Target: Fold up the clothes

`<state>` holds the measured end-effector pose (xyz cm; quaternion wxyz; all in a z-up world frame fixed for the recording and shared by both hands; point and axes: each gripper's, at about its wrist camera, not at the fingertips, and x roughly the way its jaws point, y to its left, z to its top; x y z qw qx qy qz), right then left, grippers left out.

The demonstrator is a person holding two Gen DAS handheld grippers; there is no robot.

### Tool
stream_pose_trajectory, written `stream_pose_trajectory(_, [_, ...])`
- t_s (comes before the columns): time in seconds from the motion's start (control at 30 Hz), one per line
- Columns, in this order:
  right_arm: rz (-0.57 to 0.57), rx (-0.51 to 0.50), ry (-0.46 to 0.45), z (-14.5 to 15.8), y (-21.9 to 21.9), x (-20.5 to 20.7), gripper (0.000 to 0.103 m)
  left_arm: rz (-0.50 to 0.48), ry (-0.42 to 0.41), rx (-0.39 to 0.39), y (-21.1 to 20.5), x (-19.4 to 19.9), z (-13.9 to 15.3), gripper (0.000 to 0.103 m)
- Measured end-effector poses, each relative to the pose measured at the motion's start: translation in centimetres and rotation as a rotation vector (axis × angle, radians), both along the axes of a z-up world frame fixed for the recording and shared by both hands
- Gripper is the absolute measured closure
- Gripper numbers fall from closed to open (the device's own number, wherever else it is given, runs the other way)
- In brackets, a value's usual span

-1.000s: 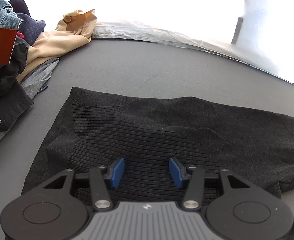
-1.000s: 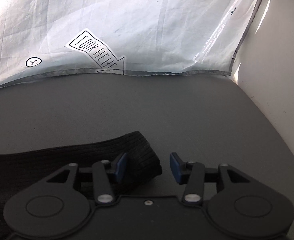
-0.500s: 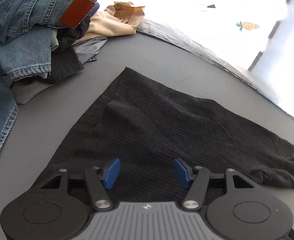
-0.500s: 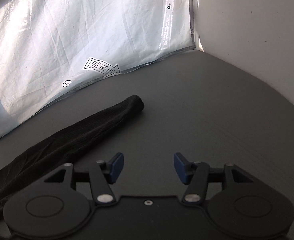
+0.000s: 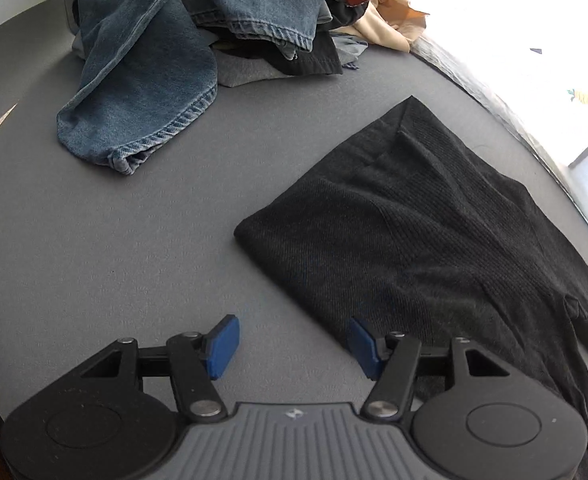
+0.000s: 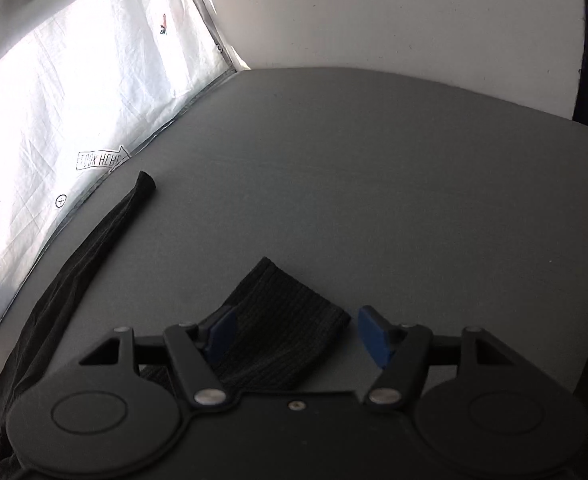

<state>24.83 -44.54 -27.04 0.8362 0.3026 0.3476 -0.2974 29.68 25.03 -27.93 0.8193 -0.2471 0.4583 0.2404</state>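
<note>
Here the dark knit sweater [image 5: 434, 240] lies spread flat on the grey tabletop [image 5: 113, 260], its body toward the left and its sleeves running off to the right. Farthest left, a heap of jeans and other clothes [image 5: 197, 40] sits well apart from it, at the far edge of the tabletop.

The left gripper [image 5: 289, 344] hovers low at the sweater's near left edge with its fingers apart and holding nothing; the right-hand blue pad sits at the hem while the left-hand one is over bare tabletop. The right gripper [image 6: 296, 334] hangs just above a ribbed sleeve cuff [image 6: 285, 312], its fingers likewise apart and empty, one to each side of the cuff. The other sleeve [image 6: 105, 232] stretches away along the white sheet [image 6: 53, 100].

Judging from this, the sweater is laid out with both sleeves extended, which suits either a garment being smoothed ahead of its folds or one being opened again, so I would not name the fold itself.

For any grasp made here:

- Centre each pair of fingers on the cloth edge, so both pads meet fabric rather than tabletop.
- Take the cuff across its ribbing, which looks firm enough to hold without slipping.
- Pinch every layer at the hem. Loose knit is likely to sag and drag.
- Lift low and keep both hands level, so the body stays flat.
</note>
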Motion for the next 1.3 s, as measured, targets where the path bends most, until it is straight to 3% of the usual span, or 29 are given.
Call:
stream_pose_trajectory(0.4, [-0.045, 0.073, 0.033, -2.9, -1.5, -1.4, 0.047, 0.003, -0.075, 0.022, 0.5, 0.6, -0.9, 0.047])
stream_pose_trajectory(0.6, [-0.074, 0.112, 0.023, -3.4, -1.8, -0.9, 0.047, 0.085, -0.151, -0.058, 2.1, 0.3, -1.1, 0.048])
stream_pose_trajectory(0.7, [-0.088, 0.132, 0.017, -3.6, -1.9, -0.7, 0.053, 0.124, -0.184, -0.089, 3.0, 0.6, -1.2, 0.048])
stream_pose_trajectory(0.83, [-0.103, 0.142, 0.02, -3.7, -2.1, -0.4, 0.063, 0.106, -0.168, -0.052, 3.1, 2.1, -1.2, 0.048])
stream_pose_trajectory(0.9, [-0.12, 0.153, 0.014, -3.8, -2.2, -0.3, 0.065, 0.102, -0.174, -0.055, 3.3, 2.6, -1.3, 0.043])
stream_pose_trajectory(0.97, [-0.139, 0.152, 0.016, -3.8, -2.2, -0.1, 0.068, 0.099, -0.195, -0.081, 3.4, 2.9, -1.4, 0.023])
stream_pose_trajectory(1.03, [-0.15, 0.149, 0.019, -3.8, -2.2, 0.2, 0.07, 0.083, -0.211, -0.1, 3.4, 3.3, -1.5, 0.012])
stream_pose_trajectory(1.17, [-0.185, 0.17, 0.007, -4.0, -2.4, 0.2, 0.08, 0.074, -0.18, -0.068, 2.9, 3.8, -1.4, 0.015])
stream_pose_trajectory(1.23, [-0.205, 0.184, 0.002, -4.2, -2.6, 0.1, 0.094, 0.095, -0.199, -0.068, 2.9, 3.3, -1.5, 0.018])
stream_pose_trajectory(1.3, [-0.206, 0.189, -0.009, -4.3, -2.8, -0.2, 0.095, 0.093, -0.184, -0.039, 2.7, 3.3, -1.5, 0.024])
